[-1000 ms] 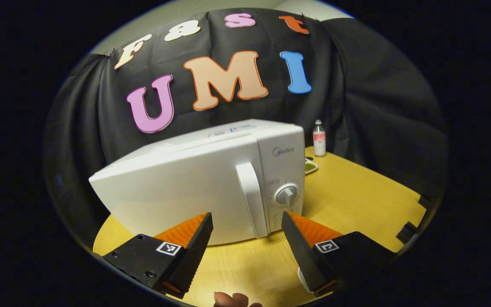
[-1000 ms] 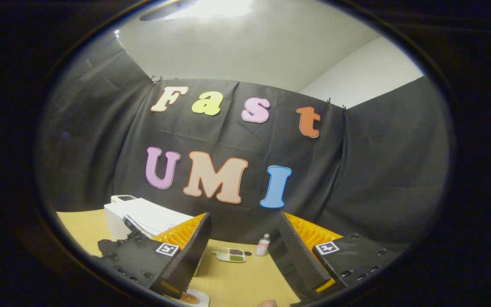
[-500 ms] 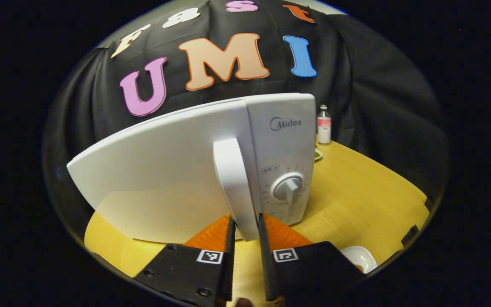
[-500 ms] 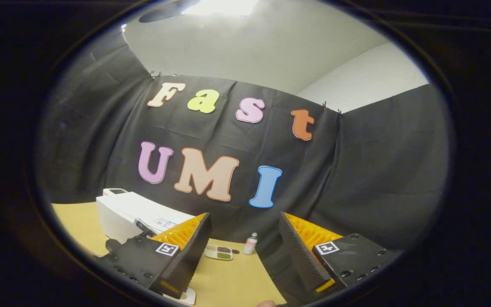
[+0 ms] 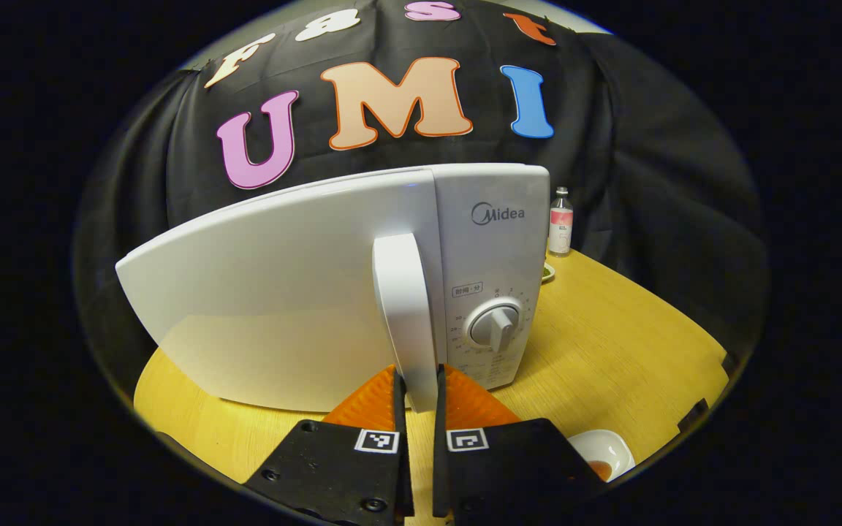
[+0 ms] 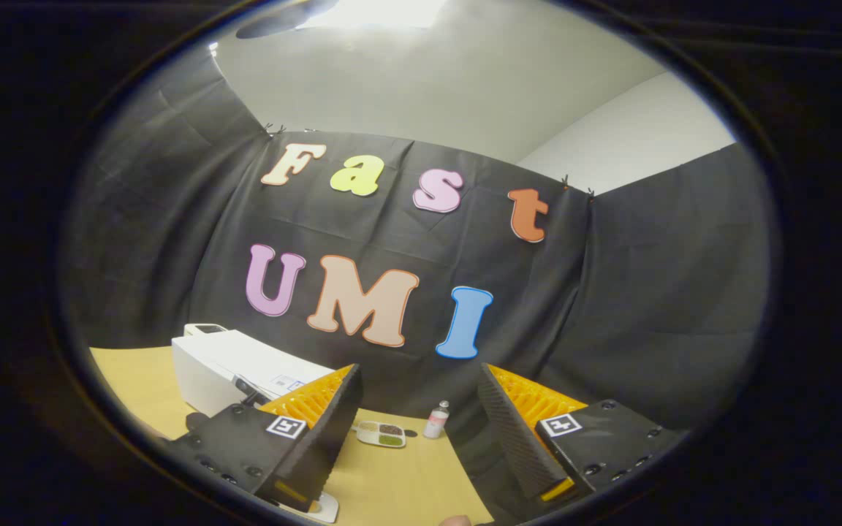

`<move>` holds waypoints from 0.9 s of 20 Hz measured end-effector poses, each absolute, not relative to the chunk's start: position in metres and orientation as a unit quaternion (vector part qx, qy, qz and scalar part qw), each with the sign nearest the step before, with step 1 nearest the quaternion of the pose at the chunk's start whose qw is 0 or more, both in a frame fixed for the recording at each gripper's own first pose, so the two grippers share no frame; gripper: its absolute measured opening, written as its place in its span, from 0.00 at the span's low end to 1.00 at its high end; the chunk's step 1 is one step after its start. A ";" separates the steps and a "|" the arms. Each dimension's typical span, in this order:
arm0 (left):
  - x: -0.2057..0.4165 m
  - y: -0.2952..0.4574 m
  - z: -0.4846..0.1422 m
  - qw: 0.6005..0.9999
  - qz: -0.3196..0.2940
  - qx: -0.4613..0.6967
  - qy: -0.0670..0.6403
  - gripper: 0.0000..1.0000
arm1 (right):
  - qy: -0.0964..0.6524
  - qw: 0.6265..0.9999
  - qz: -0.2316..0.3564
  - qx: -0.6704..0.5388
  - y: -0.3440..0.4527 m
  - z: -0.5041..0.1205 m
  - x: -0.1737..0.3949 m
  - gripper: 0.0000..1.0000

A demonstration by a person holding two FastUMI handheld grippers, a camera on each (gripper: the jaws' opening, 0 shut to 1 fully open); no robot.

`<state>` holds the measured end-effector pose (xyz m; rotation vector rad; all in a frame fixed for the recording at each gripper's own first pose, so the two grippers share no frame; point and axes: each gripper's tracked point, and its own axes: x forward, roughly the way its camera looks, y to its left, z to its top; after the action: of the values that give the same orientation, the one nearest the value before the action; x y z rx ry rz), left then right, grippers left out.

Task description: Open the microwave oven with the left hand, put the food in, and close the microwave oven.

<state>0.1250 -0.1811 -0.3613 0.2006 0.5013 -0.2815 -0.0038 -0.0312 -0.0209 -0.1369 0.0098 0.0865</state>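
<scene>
Left gripper (image 5: 418, 398) pinches the microwave oven (image 5: 333, 292) door handle (image 5: 405, 314) at 6 o'clock (a second ago it stood spread, short of it). Right gripper (image 6: 418, 431) remains spread, raised.

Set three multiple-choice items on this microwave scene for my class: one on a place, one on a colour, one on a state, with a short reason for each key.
1. Where does the small bottle stand?
A. on the microwave
B. on the table behind the microwave's right side
C. in the bowl

2. What colour is the microwave?
A. black
B. red
C. white

3. How is the left gripper?
A. closed on the door handle
B. open above the dial
C. holding the bottle

Key: 1 B, the bottle rests on the wooden table; 2 C, the whole casing is white; 3 A, both fingers press the handle's lower end.
</scene>
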 end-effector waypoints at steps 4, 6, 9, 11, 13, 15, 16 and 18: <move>0.122 -0.181 -0.360 0.954 -0.143 0.075 0.254 0.07 | -0.003 0.996 0.044 -0.076 -0.034 -0.017 -0.006 1.00; 0.122 -0.181 -0.358 0.952 -0.147 0.084 0.256 0.08 | -0.002 0.996 0.039 -0.077 -0.038 -0.017 -0.008 0.99; 0.087 -0.169 -0.357 0.950 -0.144 0.032 0.276 0.05 | -0.002 0.996 0.029 -0.088 -0.049 -0.017 -0.010 0.97; 0.071 -0.166 -0.344 0.956 -0.163 0.074 0.230 0.05 | 0.000 0.996 0.025 -0.089 -0.051 -0.020 -0.010 0.96; 0.053 -0.153 -0.349 0.952 -0.169 0.098 0.237 0.05 | 0.013 0.996 0.042 -0.080 -0.039 -0.032 -0.007 0.97; 0.034 -0.145 -0.348 0.948 -0.176 0.062 0.258 0.05 | 0.014 0.995 0.058 -0.083 -0.028 -0.036 -0.002 0.97; 0.026 -0.140 -0.347 0.946 -0.183 0.061 0.260 0.05 | 0.013 0.994 0.063 -0.083 -0.022 -0.037 -0.001 0.97; 0.004 -0.125 -0.345 0.944 -0.190 0.077 0.260 0.05 | 0.014 0.994 0.074 -0.084 -0.010 -0.044 0.001 1.00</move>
<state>0.0042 -0.1251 -0.3446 0.1567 0.5306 -0.3872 0.0006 -0.0096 -0.0439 -0.1676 0.0287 0.1480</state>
